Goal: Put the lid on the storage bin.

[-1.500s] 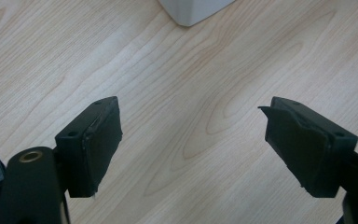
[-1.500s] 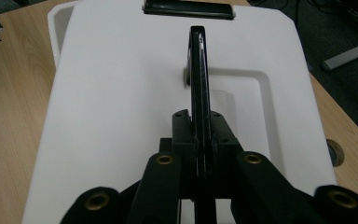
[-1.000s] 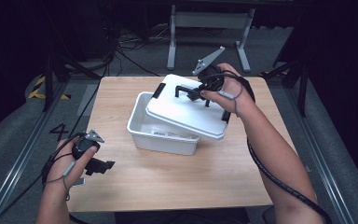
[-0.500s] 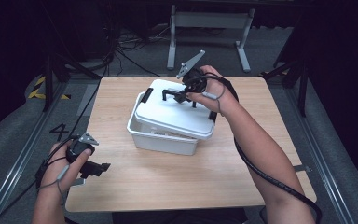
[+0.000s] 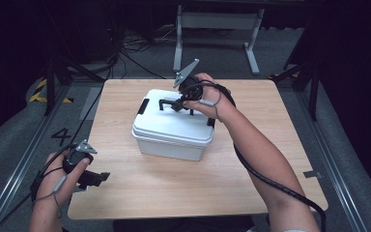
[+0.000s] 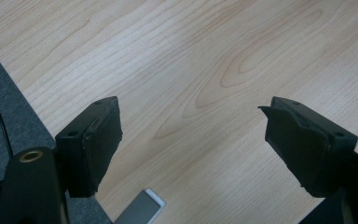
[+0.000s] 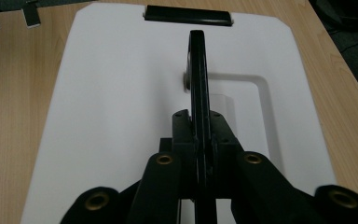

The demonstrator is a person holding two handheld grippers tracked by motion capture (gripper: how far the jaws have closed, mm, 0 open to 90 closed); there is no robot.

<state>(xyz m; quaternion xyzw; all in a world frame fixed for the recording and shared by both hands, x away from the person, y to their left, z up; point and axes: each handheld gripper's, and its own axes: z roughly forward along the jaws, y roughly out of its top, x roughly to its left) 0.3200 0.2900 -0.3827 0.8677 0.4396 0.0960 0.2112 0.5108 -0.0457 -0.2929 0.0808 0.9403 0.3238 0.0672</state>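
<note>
A white, smooth plastic box (image 5: 171, 133) with rounded corners is sitting mid-table on the pale wood-grain table (image 5: 280, 145). Its lid (image 7: 121, 93) is lying flat, a black latch (image 7: 186, 15) showing at twelve o'clock. The right gripper (image 5: 176, 104) is pinching the lid's thin black handle (image 7: 198, 70), jaws closed tight on it. The left gripper (image 5: 94, 178) is hovering at the table's seven o'clock edge, jaws spread wide and holding nothing, well apart from the box, with bare wood between them.
</note>
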